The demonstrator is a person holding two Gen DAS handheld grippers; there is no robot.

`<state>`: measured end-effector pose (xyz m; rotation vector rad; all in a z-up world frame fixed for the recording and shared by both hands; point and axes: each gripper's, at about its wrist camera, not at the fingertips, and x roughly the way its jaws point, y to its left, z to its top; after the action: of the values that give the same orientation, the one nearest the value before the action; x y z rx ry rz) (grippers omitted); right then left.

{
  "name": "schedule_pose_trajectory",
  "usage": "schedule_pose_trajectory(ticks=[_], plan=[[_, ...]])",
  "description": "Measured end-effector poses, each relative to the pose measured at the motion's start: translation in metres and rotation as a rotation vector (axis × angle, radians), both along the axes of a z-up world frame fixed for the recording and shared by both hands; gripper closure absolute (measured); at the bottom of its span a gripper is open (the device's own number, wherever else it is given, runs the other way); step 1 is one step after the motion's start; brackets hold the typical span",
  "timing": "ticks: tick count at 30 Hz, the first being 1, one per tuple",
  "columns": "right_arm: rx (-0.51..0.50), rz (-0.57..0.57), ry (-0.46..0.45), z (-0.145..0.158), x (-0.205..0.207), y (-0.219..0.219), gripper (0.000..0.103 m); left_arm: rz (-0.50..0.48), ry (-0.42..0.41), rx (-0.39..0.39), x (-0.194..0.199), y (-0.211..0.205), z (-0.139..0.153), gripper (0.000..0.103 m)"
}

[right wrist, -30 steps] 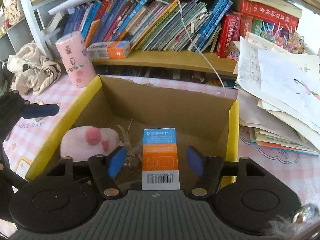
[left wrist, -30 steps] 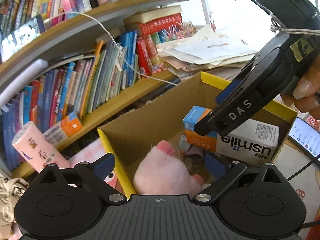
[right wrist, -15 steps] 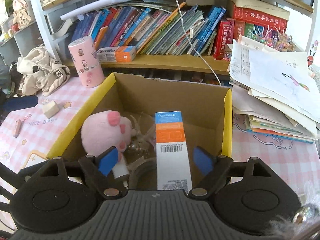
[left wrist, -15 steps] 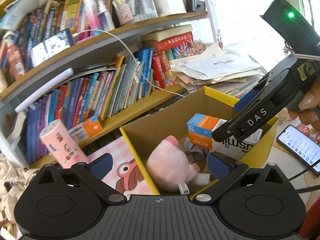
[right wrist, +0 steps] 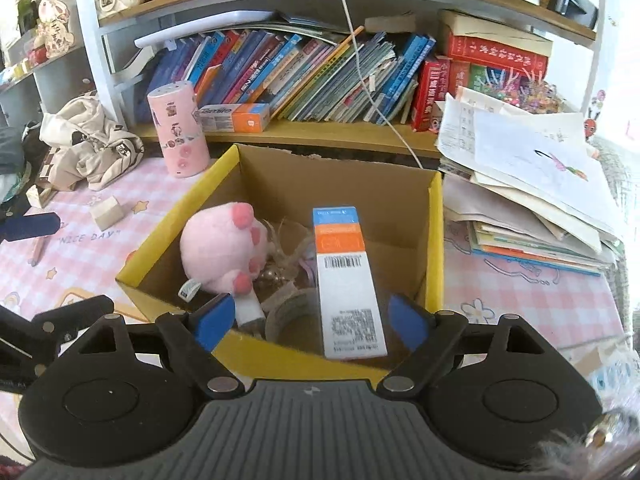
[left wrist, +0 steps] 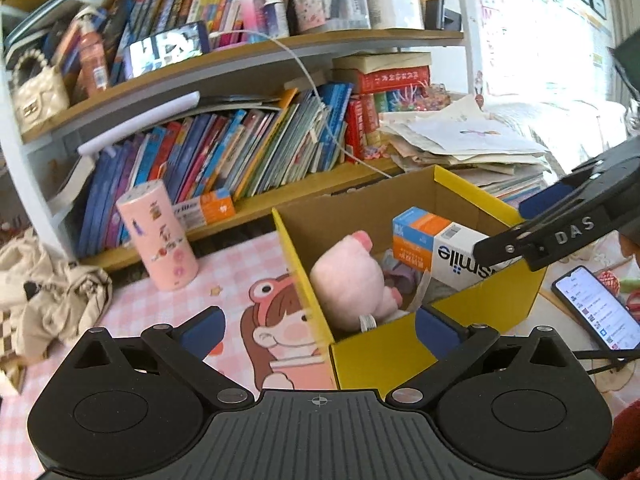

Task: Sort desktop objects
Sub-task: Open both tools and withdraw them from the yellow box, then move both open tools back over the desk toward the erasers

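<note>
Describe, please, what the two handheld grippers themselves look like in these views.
Both are black plastic. The left gripper and the right gripper each have a ribbed grey-black body, two round housings, linkage arms with silver pivot pins, and blue fingertips. Seen from the left wrist camera, the right gripper's arm carries white letters "DAS". A dark red sleeve shows at the lower right.

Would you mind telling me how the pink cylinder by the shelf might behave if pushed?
The pink cylinder stands upright and tall, so a high push would probably tip it. Being round, it would likely roll across the tablecloth afterwards.
</note>
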<state>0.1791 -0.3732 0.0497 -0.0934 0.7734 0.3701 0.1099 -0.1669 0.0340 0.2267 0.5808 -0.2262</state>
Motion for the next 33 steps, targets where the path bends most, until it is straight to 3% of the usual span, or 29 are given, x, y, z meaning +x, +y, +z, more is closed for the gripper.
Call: schedule_pose_trajectory(ticks=[9, 17, 33], plan=[[0.008, -0.068, -0.001, -0.001, -0.037, -0.017, 0.019, 0.004, 0.051, -0.046, -0.013, 0.003, -0.008, 0.001], [-0.028, -0.105, 0.083, -0.028, -0.050, -0.022, 0.019, 0.033, 0.089, -0.075, -0.015, 0.004, -0.018, 0.001], [-0.062, 0.029, 0.176, -0.057, -0.058, 0.021, 0.019, 0.043, 0.167, -0.032, -0.031, 0.008, -0.035, 0.001]])
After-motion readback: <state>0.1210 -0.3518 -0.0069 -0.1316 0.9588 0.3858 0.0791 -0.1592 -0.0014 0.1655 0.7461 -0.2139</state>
